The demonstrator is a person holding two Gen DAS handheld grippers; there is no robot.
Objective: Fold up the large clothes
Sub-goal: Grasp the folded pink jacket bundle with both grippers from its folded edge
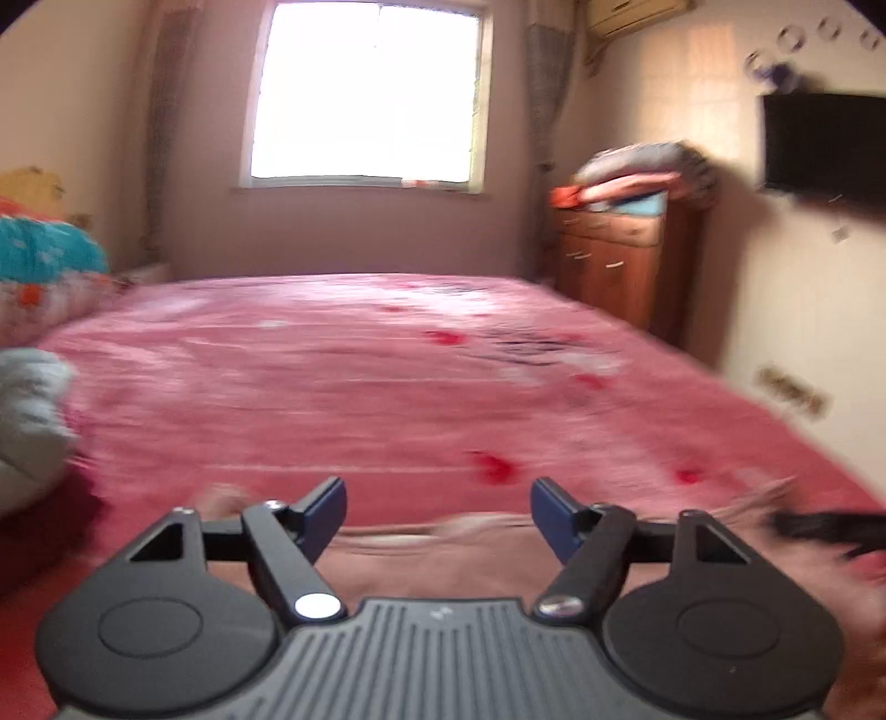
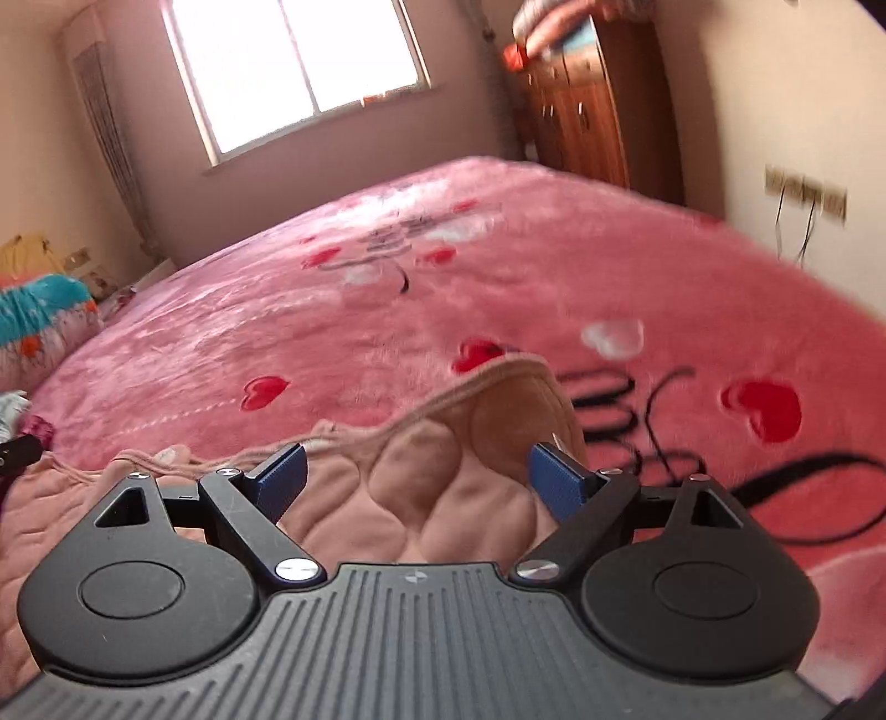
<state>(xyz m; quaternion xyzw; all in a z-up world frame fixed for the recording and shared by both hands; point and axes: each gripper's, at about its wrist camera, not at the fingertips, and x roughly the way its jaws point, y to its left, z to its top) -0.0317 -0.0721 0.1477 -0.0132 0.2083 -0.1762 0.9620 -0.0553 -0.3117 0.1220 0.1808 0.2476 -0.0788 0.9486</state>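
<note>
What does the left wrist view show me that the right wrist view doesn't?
Only the left wrist view: a dark TV on the right wall, an air conditioner above the window, and a grey bundle at the bed's left edge.

Only the right wrist view: the pink quilted garment in clear detail, its trimmed edge curled up, and the blanket's black script.

Both: the pink heart blanket, window, wooden cabinet, and open tongs, left and right, gripping nothing.

Daylight pours in through the window [image 1: 368,94], which is blown out to pure white. My left view is smeared with motion blur across the bed [image 1: 387,387]; my right is sharper, blurring rightward. Fisheye bends both frames, corners dark.
</note>
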